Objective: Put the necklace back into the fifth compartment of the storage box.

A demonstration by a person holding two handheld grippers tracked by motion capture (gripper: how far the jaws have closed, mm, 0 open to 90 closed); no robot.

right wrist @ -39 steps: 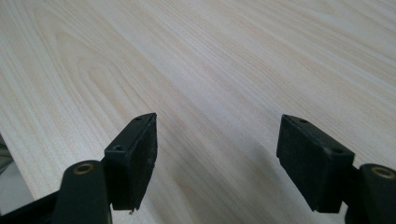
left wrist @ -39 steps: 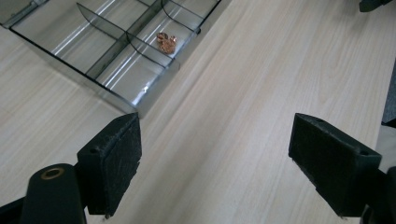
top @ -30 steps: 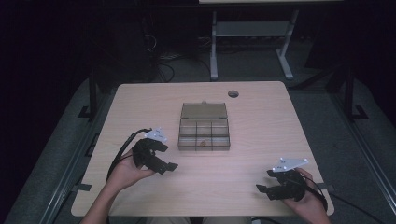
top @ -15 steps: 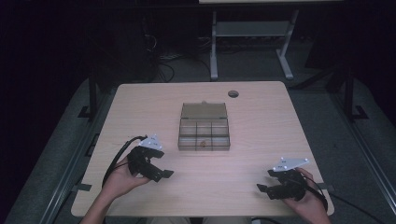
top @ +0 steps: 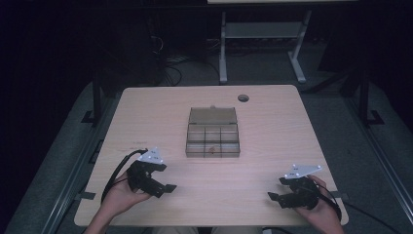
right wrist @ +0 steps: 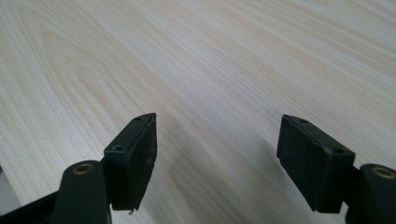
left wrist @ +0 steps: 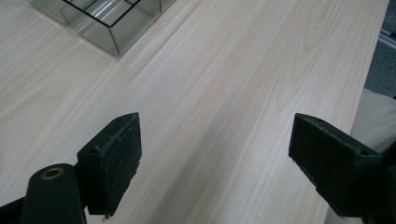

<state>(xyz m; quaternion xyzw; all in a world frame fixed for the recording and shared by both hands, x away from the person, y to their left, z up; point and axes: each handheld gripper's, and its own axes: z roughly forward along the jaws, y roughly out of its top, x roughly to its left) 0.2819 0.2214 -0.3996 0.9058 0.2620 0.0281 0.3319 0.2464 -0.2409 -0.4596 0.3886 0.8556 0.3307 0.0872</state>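
A clear plastic compartment box [top: 213, 134] with its lid tipped back sits at the middle of the light wooden table [top: 272, 126]. A small brownish speck lies in one front compartment; it is too small to identify. My left gripper [top: 164, 186] rests low at the front left, held in a hand, jaws wide apart and holding nothing. In the left gripper view the gripper [left wrist: 217, 135] faces bare wood, with the box's corner [left wrist: 112, 23] at the upper left. My right gripper [top: 273, 198] stands open at the front right. In its own view the gripper [right wrist: 217, 135] points over bare wood.
A round cable hole [top: 243, 98] is near the table's far edge. Behind the table stands a white desk frame [top: 223, 48] on a dark floor with cables. The table's front edge lies close beside the left gripper, with light fabric [left wrist: 373, 112] past it.
The left gripper has drawn back toward the table's front edge and turned slightly, staying open. The right gripper has hardly moved.
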